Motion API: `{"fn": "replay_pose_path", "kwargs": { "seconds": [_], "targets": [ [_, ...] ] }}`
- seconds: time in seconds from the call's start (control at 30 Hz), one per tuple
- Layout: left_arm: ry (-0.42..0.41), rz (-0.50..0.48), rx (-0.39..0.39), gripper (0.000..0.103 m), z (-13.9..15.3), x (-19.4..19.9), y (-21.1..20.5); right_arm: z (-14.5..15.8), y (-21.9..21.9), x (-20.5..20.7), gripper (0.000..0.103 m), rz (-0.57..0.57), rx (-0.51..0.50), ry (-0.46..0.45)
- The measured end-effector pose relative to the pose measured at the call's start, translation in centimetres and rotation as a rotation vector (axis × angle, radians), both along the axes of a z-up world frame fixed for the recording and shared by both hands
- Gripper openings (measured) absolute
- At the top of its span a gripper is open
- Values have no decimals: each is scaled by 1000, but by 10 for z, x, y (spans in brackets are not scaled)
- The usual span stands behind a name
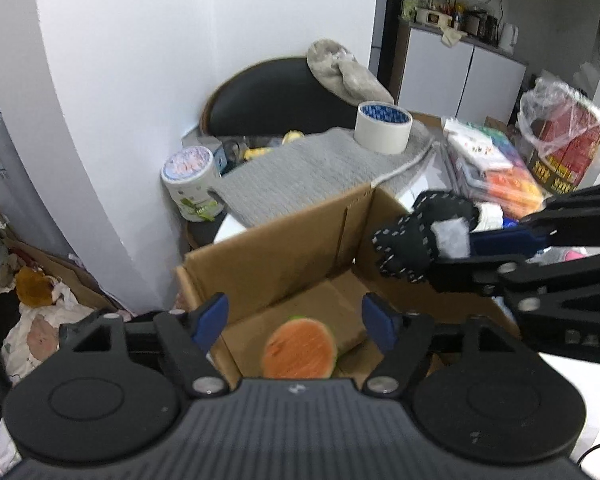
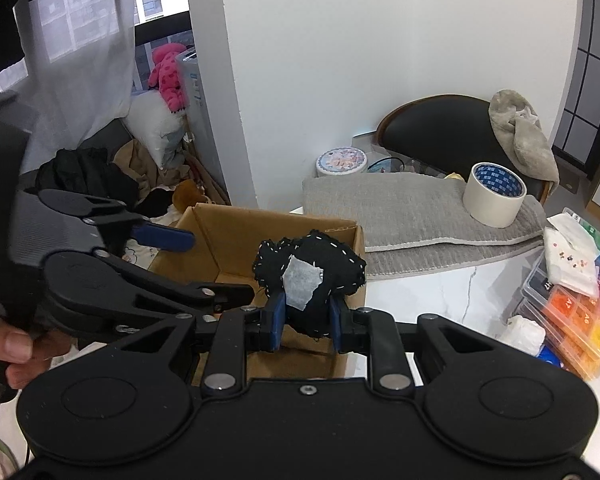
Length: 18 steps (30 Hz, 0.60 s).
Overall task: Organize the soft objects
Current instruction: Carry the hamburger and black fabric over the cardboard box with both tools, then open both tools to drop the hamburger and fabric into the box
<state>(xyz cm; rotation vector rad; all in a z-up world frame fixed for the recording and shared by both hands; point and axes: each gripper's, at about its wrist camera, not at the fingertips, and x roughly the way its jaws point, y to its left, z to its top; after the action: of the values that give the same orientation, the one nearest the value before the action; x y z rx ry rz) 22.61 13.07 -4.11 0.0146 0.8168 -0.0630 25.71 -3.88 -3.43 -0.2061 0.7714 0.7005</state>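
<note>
Left wrist view: the left gripper (image 1: 296, 318), jaws spread wide and holding nothing, hangs at the bottom of the frame over the open cardboard box (image 1: 276, 248), where a watermelon-slice plush (image 1: 299, 348) already lies on the box floor. From the right edge, the right gripper (image 1: 456, 246) reaches in with a black stitched soft toy (image 1: 416, 240) clamped between its blue pads, poised above the box's far corner, apparently for dropping it inside.

Right wrist view: at frame centre the right gripper (image 2: 306, 314) is closed on the black toy (image 2: 312, 268), a white patch facing the camera, just over the box's (image 2: 236, 236) near wall. The left gripper (image 2: 180, 264) waits open at left. A tape roll (image 2: 494, 196) sits on a grey towel (image 2: 400, 208) at right.
</note>
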Motion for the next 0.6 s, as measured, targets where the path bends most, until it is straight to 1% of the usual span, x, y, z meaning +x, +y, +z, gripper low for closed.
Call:
{"fn": "replay_pose_path", "kwargs": {
  "seconds": [0.07, 0.13, 0.33, 0.43, 0.6],
  "targets": [
    [-20, 16, -5, 73, 5, -8, 3, -1, 5, 1, 23, 12, 0, 6],
    [-39, 59, -6, 76, 8, -17, 8, -1, 8, 2, 23, 23, 1, 13],
    [-100, 142, -76, 80, 14, -50, 22, -5, 19, 9, 23, 46, -9, 38],
    [-106, 162, -95, 80, 11, -59, 24, -10, 26, 11, 24, 56, -34, 49],
    [-104, 176, -122, 80, 8, -63, 27, -16, 35, 10, 25, 66, -52, 63]
  ]
}}
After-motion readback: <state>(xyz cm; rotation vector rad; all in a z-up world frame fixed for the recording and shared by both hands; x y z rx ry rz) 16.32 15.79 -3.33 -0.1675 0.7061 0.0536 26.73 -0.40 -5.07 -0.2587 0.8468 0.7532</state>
